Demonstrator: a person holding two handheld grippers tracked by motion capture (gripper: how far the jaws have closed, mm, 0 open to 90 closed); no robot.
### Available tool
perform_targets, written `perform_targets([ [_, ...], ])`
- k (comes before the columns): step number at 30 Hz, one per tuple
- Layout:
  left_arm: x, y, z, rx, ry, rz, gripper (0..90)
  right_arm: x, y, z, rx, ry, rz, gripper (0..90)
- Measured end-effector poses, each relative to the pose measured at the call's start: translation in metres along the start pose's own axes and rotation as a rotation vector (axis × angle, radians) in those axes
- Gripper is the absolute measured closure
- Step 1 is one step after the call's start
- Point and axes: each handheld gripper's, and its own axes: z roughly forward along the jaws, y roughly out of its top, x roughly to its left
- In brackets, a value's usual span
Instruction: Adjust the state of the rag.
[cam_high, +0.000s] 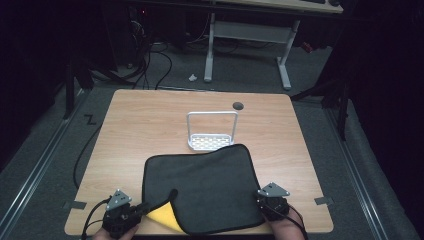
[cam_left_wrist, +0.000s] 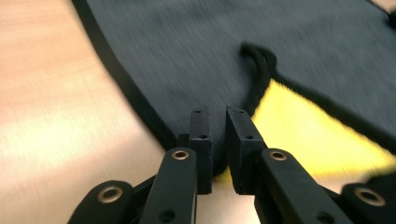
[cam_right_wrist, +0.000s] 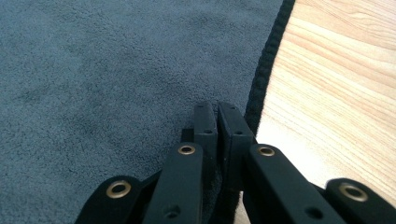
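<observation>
cloth dark, yellow underside, flat on table | left gripper jaws slightly apart straddling its near edge | right gripper jaws pinching hem | soft, limp, light; grip at corners
</observation>
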Motion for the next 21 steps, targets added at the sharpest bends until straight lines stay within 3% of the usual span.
perform_targets([
  [5,0.014,0.022,0.027,0.064,0.043,0.019,81.3,0.001,0.000,-0.001,0.001,-0.001,0.005,87.5],
  [10,0.025,0.043,0.048,0.059,0.021,0.020,85.9,0.005,-0.006,-0.008,0.012,0.008,0.007,87.3],
  [16,0.042,0.068,0.070,0.038,0.041,-0.008,85.1,0.011,-0.004,-0.013,-0.002,0.017,0.001,86.6],
  [17,0.042,0.071,0.070,0.043,0.051,-0.012,83.2,0.011,-0.003,-0.013,-0.016,0.014,0.004,86.6],
  [19,0.036,0.072,0.064,0.018,0.033,-0.012,80.4,0.011,-0.001,-0.014,-0.029,0.005,0.005,86.6],
  [21,0.024,0.071,0.059,-0.003,0.010,0.017,77.9,0.010,-0.001,-0.012,-0.032,0.005,0.002,86.6],
])
